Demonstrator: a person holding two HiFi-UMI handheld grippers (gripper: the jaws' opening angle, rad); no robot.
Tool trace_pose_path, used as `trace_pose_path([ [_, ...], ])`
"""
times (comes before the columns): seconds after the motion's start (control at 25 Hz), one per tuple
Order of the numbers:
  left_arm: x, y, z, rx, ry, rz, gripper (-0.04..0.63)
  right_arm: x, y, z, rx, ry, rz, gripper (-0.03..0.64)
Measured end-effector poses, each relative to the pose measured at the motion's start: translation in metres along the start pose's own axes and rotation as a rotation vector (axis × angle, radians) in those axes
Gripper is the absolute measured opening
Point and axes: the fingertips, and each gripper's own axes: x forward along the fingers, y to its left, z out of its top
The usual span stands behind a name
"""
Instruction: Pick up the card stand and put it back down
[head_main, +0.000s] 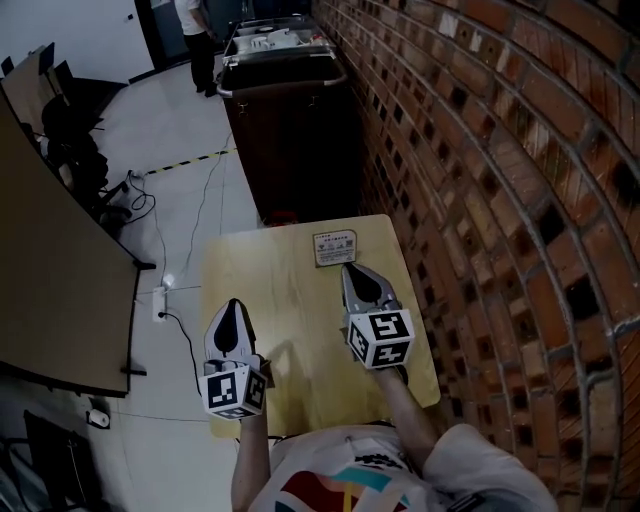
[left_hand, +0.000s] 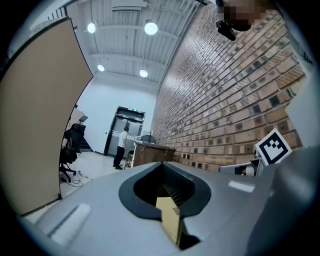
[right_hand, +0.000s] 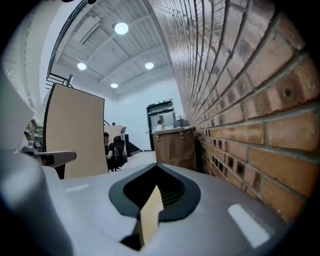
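Observation:
The card stand (head_main: 334, 248), a small upright holder with a printed card, stands at the far edge of the light wooden table (head_main: 268, 282), near the brick wall. My right gripper (head_main: 351, 268) hovers just in front of it, jaws shut with nothing between them, and does not touch it. My left gripper (head_main: 234, 304) hangs over the table's left side, also shut and empty. Both gripper views point level and down the room, over the stand. The left gripper (left_hand: 162, 169) and the right gripper (right_hand: 156, 170) each show closed jaws with only a slit of table between them.
The brick wall (head_main: 500, 200) runs along the table's right side. A dark brown cart (head_main: 290, 130) stands beyond the table's far edge. A beige partition (head_main: 50, 270) is at the left, with a power strip and cables (head_main: 160, 298) on the floor. A person (head_main: 197, 40) stands far off.

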Motion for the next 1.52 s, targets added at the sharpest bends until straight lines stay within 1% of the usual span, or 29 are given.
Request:
trace_pose_path([
  [0.16,-0.003,-0.006,0.006,0.018,-0.018,-0.018,0.005,-0.02,0.002,0.01,0.038,-0.057,0.001,0.0],
  [0.32,-0.005,-0.012,0.014,0.026,-0.023,-0.021,0.005,-0.028,0.012,0.016,0.015,-0.08,0.021,0.0],
  [0.48,-0.005,-0.016,0.016,0.029,-0.035,-0.034,0.005,-0.032,0.018,0.017,0.05,-0.088,0.053,0.0],
  [0.6,-0.004,-0.016,0.014,0.025,-0.039,-0.038,0.005,-0.035,0.021,0.017,0.046,-0.091,0.061,0.0],
  [0.72,-0.005,-0.018,0.016,0.015,-0.024,-0.03,0.005,-0.039,0.023,0.013,0.022,-0.077,0.055,0.0],
  [0.84,-0.003,-0.02,0.013,0.017,-0.032,-0.043,0.005,-0.04,0.02,0.01,-0.017,-0.062,0.029,0.0],
  [1.2,-0.001,-0.016,0.01,0.013,-0.019,-0.034,0.005,-0.037,0.02,0.013,-0.012,-0.072,0.026,0.0],
  [1.28,-0.001,-0.013,0.01,0.013,-0.022,-0.033,0.005,-0.037,0.023,0.016,-0.049,-0.072,0.022,0.0],
  [1.44,-0.002,-0.012,0.011,0.0,-0.016,-0.026,0.005,-0.036,0.034,0.021,-0.184,-0.066,0.015,0.0],
  [1.52,-0.003,-0.011,0.01,0.001,-0.017,-0.024,0.005,-0.035,0.037,0.021,-0.194,-0.069,0.022,0.0],
])
